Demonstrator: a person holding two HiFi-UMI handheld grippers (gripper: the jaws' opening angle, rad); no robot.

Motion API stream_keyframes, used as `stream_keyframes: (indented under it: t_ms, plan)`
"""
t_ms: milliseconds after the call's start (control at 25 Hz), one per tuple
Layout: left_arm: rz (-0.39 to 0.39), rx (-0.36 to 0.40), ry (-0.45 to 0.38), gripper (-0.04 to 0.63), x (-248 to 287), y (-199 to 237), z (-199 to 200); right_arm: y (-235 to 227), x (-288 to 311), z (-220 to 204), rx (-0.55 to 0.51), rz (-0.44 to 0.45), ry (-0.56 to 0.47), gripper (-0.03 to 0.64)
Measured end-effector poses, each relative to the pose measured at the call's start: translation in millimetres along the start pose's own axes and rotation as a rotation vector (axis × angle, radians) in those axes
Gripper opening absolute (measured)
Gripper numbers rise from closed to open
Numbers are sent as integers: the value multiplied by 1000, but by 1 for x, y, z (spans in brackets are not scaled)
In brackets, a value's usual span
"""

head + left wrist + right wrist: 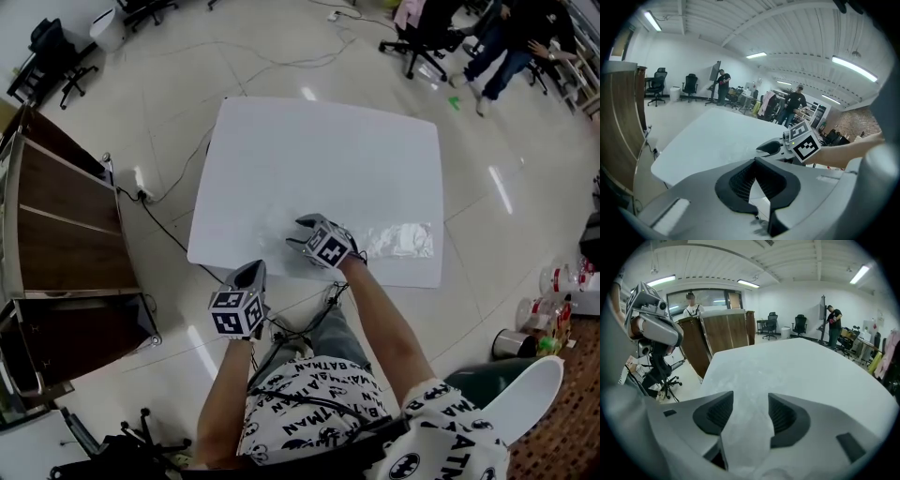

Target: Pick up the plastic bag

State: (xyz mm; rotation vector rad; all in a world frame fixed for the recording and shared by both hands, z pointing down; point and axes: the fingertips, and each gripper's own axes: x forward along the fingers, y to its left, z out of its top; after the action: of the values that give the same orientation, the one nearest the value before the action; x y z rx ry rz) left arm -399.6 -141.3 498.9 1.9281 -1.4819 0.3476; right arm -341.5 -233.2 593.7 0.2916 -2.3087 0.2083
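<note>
Clear plastic bag [401,240] flat on the bench [319,141], along its near edge.
At the bag's left end the right hand-held gripper [299,232] stands with jaws apart, film between them, ungripped; left hand-held gripper [251,273] closed and empty, off the bench edge; wooden cabinet [56,216] and floor cables [173,220] at left.

One table [319,159], seemingly one plastic bag [398,241], two grippers [254,269] [298,232].

Open-plan office, swivel chairs [657,85], ceiling strip lights [855,69], tiled floor [525,220]
</note>
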Motion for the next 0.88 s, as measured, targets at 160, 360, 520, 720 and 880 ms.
stream_keyframes:
  t_ms: [160, 360, 520, 720, 880]
  plan:
    - [-80, 43, -13, 6, 21, -6, 13, -6, -23, 9, 40, -38, -101, 288]
    - [-145, 113, 10, 6, 71, -8, 26, -46, -109, -20, 304, -235, -291, 219]
    - [-144, 133, 43, 6, 112, 9, 30, -90, -185, -103, 572, -482, -334, 4]
    - [-116, 88, 116, 6, 144, 13, 21, -136, -272, -232, 892, -723, -277, 3]
    - [-75, 123, 159, 6, 158, 16, 14, -156, -279, -266, 939, -704, -230, 3]
